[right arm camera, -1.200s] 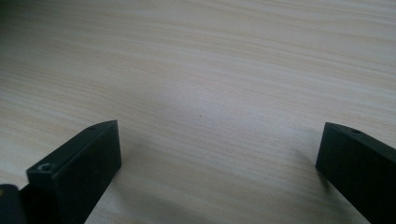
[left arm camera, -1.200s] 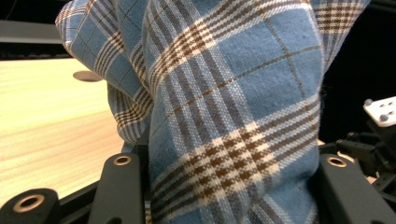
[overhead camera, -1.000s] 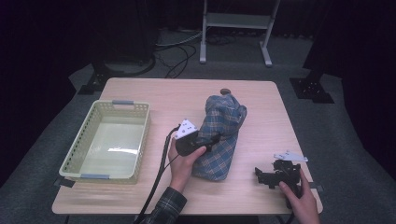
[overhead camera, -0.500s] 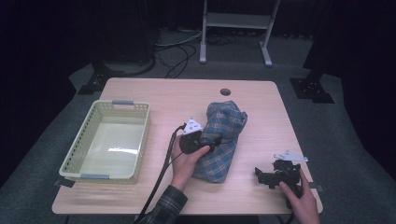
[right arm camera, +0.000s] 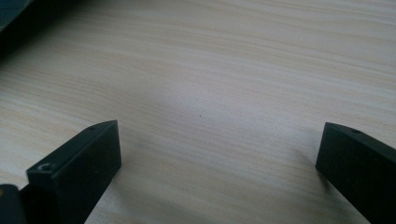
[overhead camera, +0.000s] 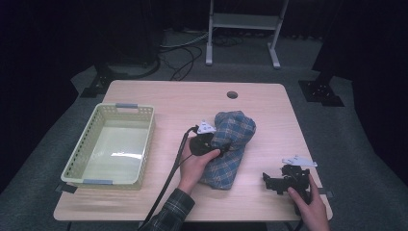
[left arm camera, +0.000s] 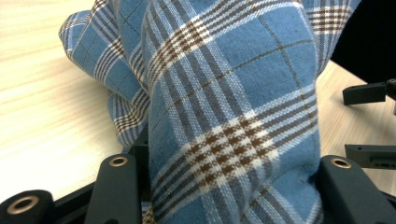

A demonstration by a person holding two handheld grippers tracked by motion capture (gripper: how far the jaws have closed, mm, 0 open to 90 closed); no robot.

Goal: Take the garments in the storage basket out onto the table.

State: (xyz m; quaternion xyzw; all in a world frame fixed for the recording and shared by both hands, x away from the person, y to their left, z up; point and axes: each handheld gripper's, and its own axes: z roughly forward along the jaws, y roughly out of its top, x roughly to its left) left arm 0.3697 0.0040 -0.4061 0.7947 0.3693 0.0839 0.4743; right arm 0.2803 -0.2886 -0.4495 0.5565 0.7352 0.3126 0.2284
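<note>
- High view: your left gripper (overhead camera: 208, 140) pinches the bunched blue plaid cloth (overhead camera: 230, 147), lying mid-surface with its long axis toward the near edge; the pale yellow plastic basket (overhead camera: 85, 153) sits leftward.
- Left gripper view: jaws clamp a cloth fold.
- Right gripper view: your right gripper (right arm camera: 217, 161) gapes wide, holding nothing, over bare surface (right arm camera: 224, 74).

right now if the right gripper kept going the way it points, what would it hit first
Probably the bare light wooden table: the open right gripper points down at it with nothing between its jaws. How far off is unclear.
</note>
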